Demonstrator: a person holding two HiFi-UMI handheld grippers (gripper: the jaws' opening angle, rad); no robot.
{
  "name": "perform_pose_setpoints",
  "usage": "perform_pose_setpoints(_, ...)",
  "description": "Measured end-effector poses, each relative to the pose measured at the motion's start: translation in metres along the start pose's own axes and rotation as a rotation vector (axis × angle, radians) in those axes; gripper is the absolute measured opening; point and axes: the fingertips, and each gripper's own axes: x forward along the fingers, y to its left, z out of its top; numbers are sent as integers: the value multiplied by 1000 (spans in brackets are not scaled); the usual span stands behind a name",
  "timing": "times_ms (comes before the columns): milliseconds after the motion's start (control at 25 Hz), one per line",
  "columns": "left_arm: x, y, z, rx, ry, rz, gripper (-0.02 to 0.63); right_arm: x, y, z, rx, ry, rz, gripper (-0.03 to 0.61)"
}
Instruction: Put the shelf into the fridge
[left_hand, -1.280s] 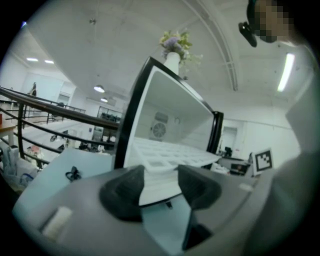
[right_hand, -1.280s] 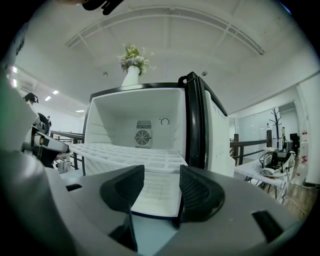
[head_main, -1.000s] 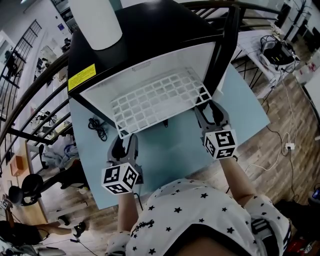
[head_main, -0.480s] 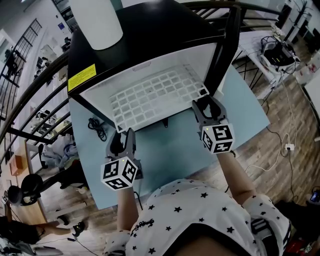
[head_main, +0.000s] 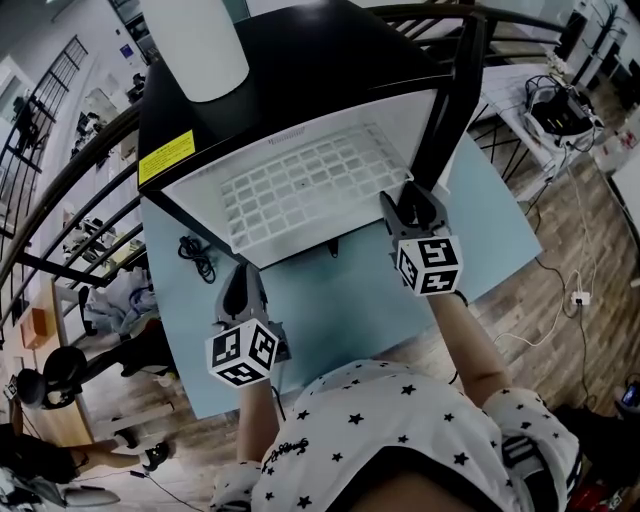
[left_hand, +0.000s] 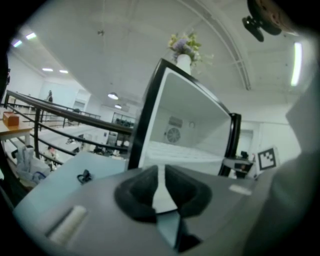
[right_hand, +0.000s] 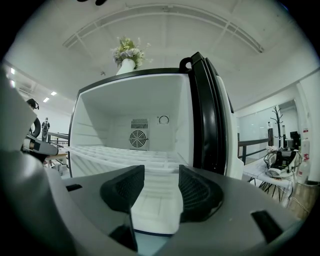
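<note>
A black mini fridge (head_main: 300, 60) stands on the light-blue table (head_main: 340, 300), its door (head_main: 450, 90) swung open at the right. The white grid shelf (head_main: 310, 185) lies inside the fridge, front edge near the opening. My right gripper (head_main: 412, 205) is at the shelf's front right corner, jaws open, nothing gripped. In the right gripper view the shelf (right_hand: 120, 155) runs left of the right gripper (right_hand: 161, 185). My left gripper (head_main: 245, 272) hangs over the table, back from the fridge. Its jaws are closing, almost together, with nothing between them, as the left gripper (left_hand: 160, 172) view shows.
A white vase (head_main: 195, 40) stands on top of the fridge. A coiled black cable (head_main: 192, 250) lies on the table left of the opening. Dark railings run along the left and behind. Another table (head_main: 545, 95) with equipment is at the right.
The shelf has slid deeper into the fridge, followed by the right gripper. The left gripper let go of the shelf's front edge, drew back toward me, and its jaws came together.
</note>
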Motion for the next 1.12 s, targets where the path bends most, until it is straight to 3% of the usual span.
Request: perform_pose_setpoints(1120, 5, -16, -22, -60, 44, 1, 8, 47, -2, 4, 57, 10, -20, 179)
